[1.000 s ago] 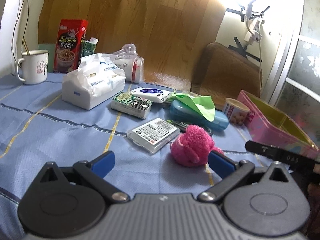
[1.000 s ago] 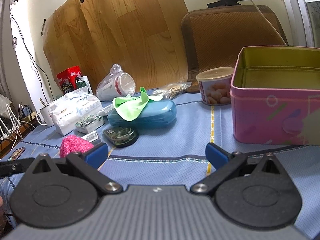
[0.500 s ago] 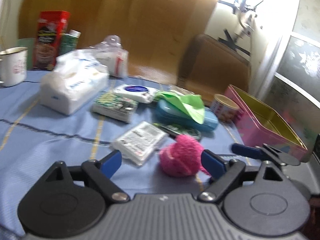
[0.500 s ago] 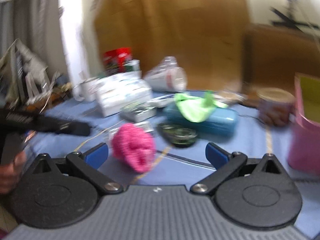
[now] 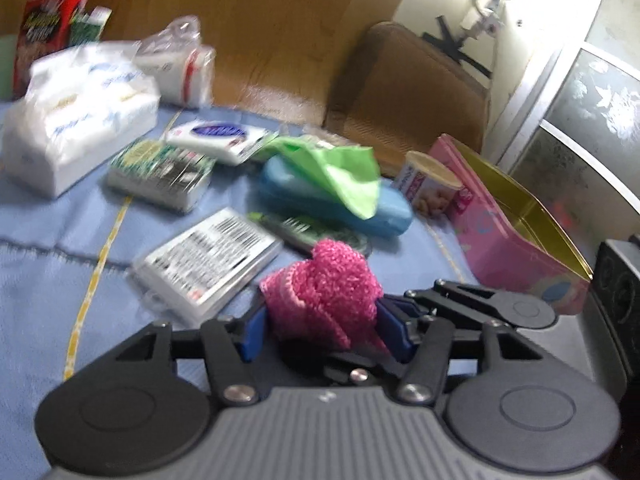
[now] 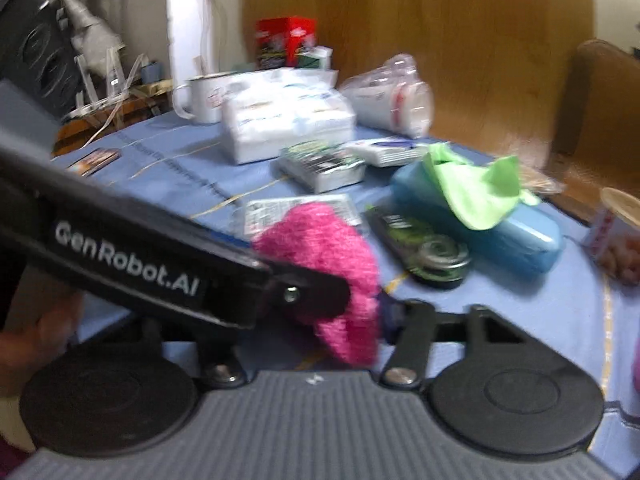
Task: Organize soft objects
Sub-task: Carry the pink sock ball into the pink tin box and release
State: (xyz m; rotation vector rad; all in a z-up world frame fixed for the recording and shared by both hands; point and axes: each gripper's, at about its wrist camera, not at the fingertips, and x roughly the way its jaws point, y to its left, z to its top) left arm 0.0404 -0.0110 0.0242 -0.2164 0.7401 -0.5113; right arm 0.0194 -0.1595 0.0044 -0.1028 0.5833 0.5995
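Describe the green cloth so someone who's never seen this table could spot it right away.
Start at the open pink tin at the right of the blue tablecloth, then look left past the small round tub to the long blue case. The green cloth lies crumpled on top of that case. It is the only bright green item there.

Between our blue fingertip pads [image 5: 252,330] sits a fuzzy hot-pink scrubber [image 5: 324,292]. Ahead of it we see a pale blue tablecloth [image 5: 48,280] with thin yellow and dark stripes, a white barcode-printed packet [image 5: 208,258], and a lime-green cloth [image 5: 344,172] over a blue case [image 5: 384,208]. To the right stands a pink tin [image 5: 516,248], gold inside.
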